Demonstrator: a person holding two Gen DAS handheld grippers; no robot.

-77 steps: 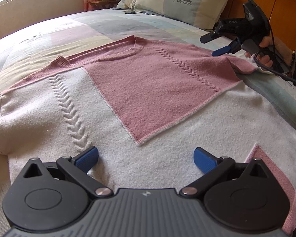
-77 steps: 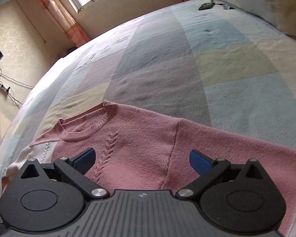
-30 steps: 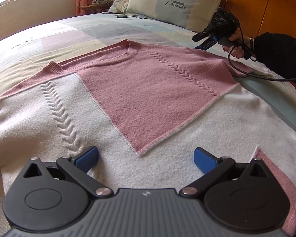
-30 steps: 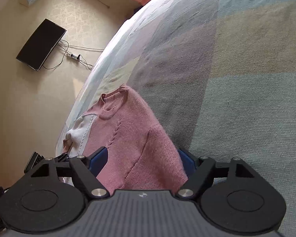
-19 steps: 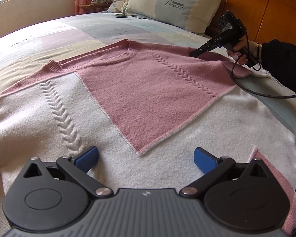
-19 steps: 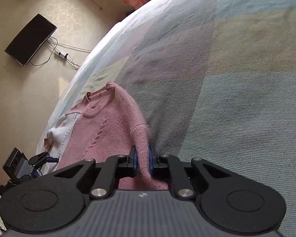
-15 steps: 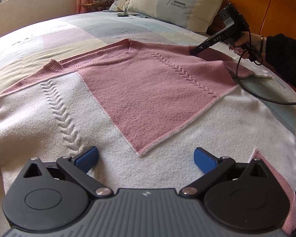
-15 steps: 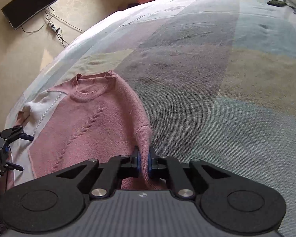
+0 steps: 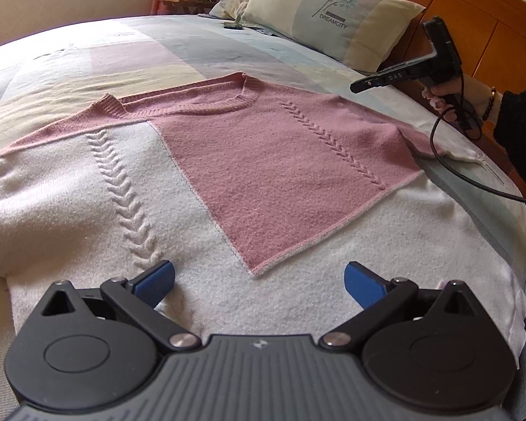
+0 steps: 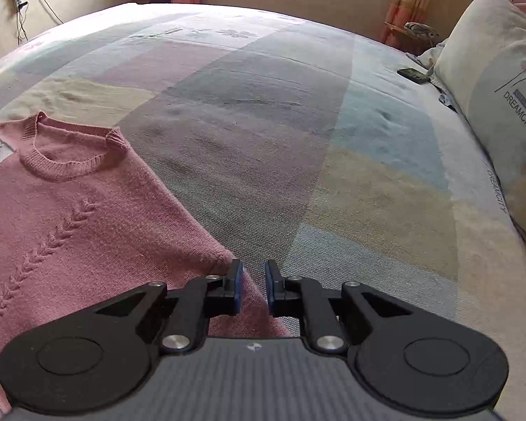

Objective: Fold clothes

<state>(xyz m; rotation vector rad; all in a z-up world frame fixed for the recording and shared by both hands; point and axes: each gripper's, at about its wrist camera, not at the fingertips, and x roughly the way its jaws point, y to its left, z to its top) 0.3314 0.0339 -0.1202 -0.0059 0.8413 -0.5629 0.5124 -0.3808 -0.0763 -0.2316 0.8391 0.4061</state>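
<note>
Lying flat on the bed (image 10: 298,133), the sweater (image 9: 263,161) is spreading leftward from the right gripper (image 10: 251,286), whose narrow jaws are opening, gripping nothing; the left gripper (image 9: 257,282) is gaping empty near the hem.

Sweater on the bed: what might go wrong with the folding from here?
The right gripper is clear of the sweater, its fingers opening with nothing between them. The sleeve lies rumpled near the bed's edge, so the fold may come out uneven. The black cable hangs close by that sleeve and could snag the knit. The left gripper is open, so nothing pins the hem.
</note>
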